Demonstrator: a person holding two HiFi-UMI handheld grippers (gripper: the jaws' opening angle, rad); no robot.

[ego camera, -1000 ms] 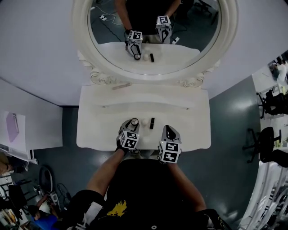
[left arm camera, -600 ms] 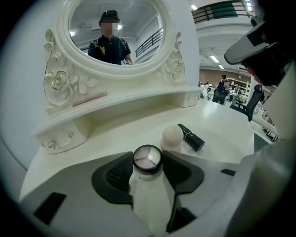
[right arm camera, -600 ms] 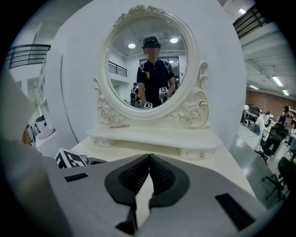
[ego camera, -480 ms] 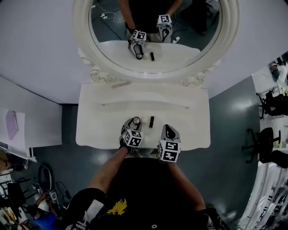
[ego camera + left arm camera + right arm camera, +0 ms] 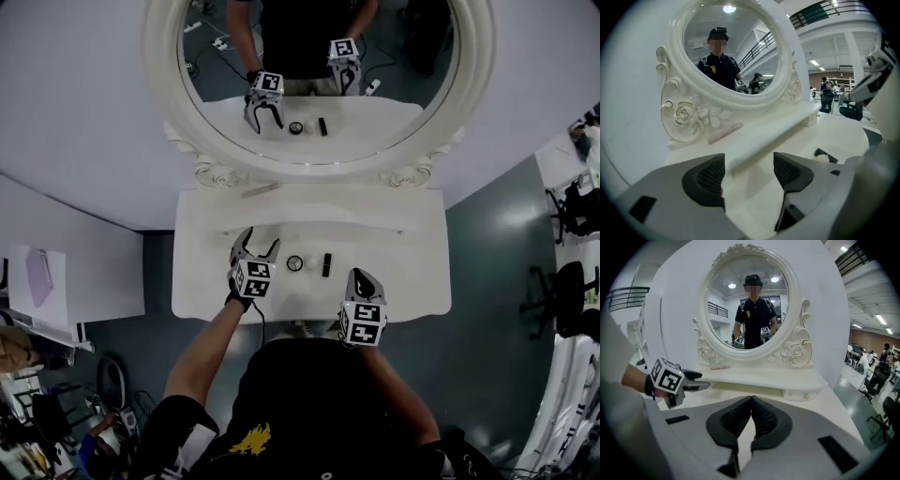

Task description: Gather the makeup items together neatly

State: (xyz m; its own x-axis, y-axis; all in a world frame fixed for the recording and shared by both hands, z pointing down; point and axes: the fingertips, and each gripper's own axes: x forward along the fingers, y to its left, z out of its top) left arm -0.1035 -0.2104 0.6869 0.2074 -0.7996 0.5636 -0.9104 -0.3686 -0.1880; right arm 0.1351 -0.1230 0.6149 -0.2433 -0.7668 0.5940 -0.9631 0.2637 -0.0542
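Observation:
On the white dressing table (image 5: 403, 281) a small round jar (image 5: 294, 263) stands beside a black tube (image 5: 326, 264), near the front middle. My left gripper (image 5: 258, 242) hovers left of the jar. Its jaws have just been opening and hold nothing; the left gripper view (image 5: 749, 171) shows only table between them. There the black tube (image 5: 825, 153) and a pale round item (image 5: 821, 159) lie off to the right. A pinkish stick (image 5: 261, 189) (image 5: 724, 133) lies on the raised ledge under the mirror. My right gripper (image 5: 361, 276) (image 5: 751, 416) rests shut and empty at the front right edge.
The oval mirror (image 5: 375, 56) in its carved white frame rises behind the ledge (image 5: 319, 211) and reflects both grippers and the items. Grey floor surrounds the table. Office chairs (image 5: 562, 291) stand far right, clutter at the lower left.
My left gripper has let go of the round jar, opened wide and drawn away to the left and up. The jar now stands beside the black tube. The right gripper has not moved.

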